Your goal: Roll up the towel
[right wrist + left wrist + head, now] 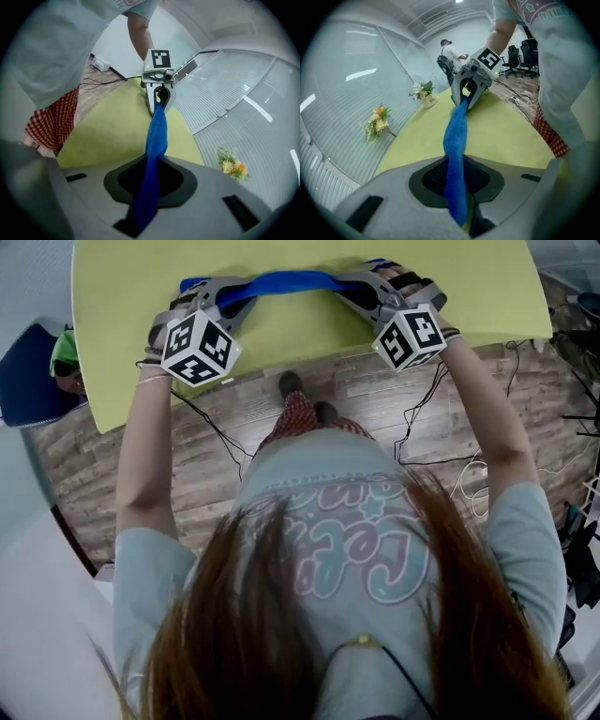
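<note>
The blue towel (281, 282) is gathered into a narrow rope and stretched level between my two grippers above the yellow-green table (281, 343). My left gripper (223, 294) is shut on its left end, my right gripper (361, 287) on its right end. In the left gripper view the towel (454, 140) runs from my left gripper (459, 206), clamped between the pads, across to the right gripper (468, 89). The right gripper view mirrors this: the towel (157, 131) leaves my right gripper (143, 206) and ends in the left gripper (159, 96). The strip is slightly twisted.
Two small flower bunches (377, 122) (424, 93) stand at the table's far side by a glass wall. Cables (422, 427) lie on the wooden floor near the person's feet. A blue chair (28, 371) stands at the left. Office chairs (520, 56) and a person (450, 49) are in the background.
</note>
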Motion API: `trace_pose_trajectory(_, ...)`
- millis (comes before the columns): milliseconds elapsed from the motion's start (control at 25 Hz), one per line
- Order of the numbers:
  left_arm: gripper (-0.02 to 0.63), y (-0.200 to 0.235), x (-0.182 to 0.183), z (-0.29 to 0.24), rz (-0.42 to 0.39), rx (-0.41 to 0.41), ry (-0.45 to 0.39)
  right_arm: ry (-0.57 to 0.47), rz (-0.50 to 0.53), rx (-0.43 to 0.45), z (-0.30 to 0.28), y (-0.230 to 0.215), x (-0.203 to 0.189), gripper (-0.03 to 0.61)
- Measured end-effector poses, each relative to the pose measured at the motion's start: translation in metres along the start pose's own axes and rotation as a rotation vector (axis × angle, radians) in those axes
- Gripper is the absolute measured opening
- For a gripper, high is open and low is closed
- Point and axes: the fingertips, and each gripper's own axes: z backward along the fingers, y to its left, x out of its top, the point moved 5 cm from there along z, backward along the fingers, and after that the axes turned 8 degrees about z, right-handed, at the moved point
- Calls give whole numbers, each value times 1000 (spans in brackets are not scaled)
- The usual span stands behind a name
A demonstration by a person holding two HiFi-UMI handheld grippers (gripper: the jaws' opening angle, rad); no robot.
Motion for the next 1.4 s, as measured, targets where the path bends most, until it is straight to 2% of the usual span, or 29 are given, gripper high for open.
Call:
trace_pose_trajectory(200, 71, -3, -6, 3, 201, -69, -44, -34, -144, 41, 5, 5, -2, 54)
trace_pose_trajectory(360, 72, -1, -12, 3, 315, -134, -33, -57, -452, 147, 0, 1, -11, 62)
trace_pose_trajectory(440, 107, -1, -12, 5, 354, -168, -21, -75, -561, 178, 1, 0, -13, 96)
trace_pose_trajectory(520, 160, -4, -13, 11, 377, -182, -27, -81, -564, 176, 6, 2, -14, 117)
trace_pose_trajectory(640, 203, -6, -17, 19, 425, -175, -58, -80, -557, 161, 9, 3, -16, 148)
trace_pose_trajectory(960, 218, -7, -35, 40, 507, -88, -65, -84, -598, 163, 21, 8, -13, 227)
trace_pose_trajectory(1240, 218, -11, -45, 56, 608, -28, -104, -104, -714, 68, 40, 3, -16, 250)
trace_pose_trajectory(1400, 218, -9, -45, 62, 652, 34, -140, -118, -776, 20, 46, 6, -22, 250)
